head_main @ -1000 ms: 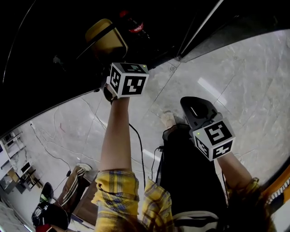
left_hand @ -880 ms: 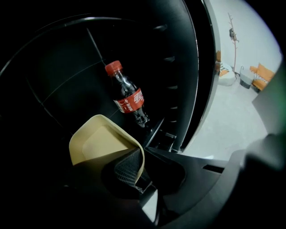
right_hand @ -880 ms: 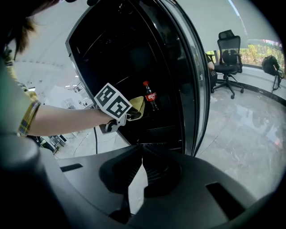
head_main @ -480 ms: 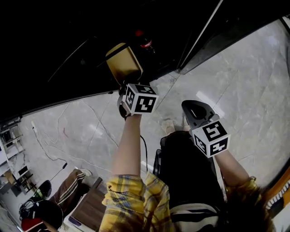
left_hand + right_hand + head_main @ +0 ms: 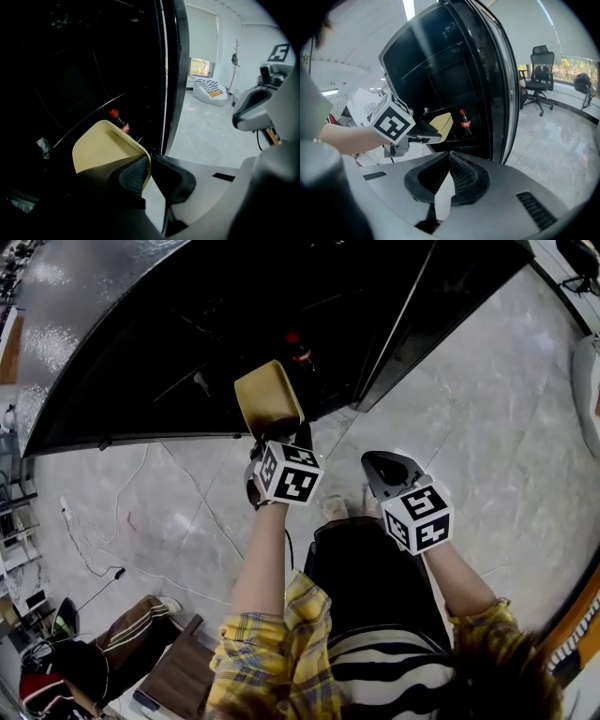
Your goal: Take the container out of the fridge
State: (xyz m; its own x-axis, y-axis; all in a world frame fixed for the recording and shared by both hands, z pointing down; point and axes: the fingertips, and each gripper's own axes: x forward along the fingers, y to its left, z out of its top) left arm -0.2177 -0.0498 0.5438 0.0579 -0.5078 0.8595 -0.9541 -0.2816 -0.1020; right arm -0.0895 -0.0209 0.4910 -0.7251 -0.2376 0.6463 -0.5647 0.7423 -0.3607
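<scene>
Closest to me, my left gripper point(image 5: 149, 161) is clamped tight on one wall of the tan container point(image 5: 105, 145), which sits mid-frame in the head view, right at the fridge's point(image 5: 187, 334) open front. My right gripper point(image 5: 449, 161) hangs lower right in that view, jaws pressed together on nothing.

Past the container there's a cola bottle point(image 5: 119, 123) standing on a shelf in the fridge. Underfoot is a pale marbled tile floor point(image 5: 487, 409), with loose cables point(image 5: 94, 540) trailing off to the left. Further off there's an office chair point(image 5: 541, 70) by the windows and a striped beanbag point(image 5: 208, 89) in the far corner.

The fridge interior is basically black, so I can't make out the shelves properly, or what's in the container. Its lower end is hidden behind my jaws.
</scene>
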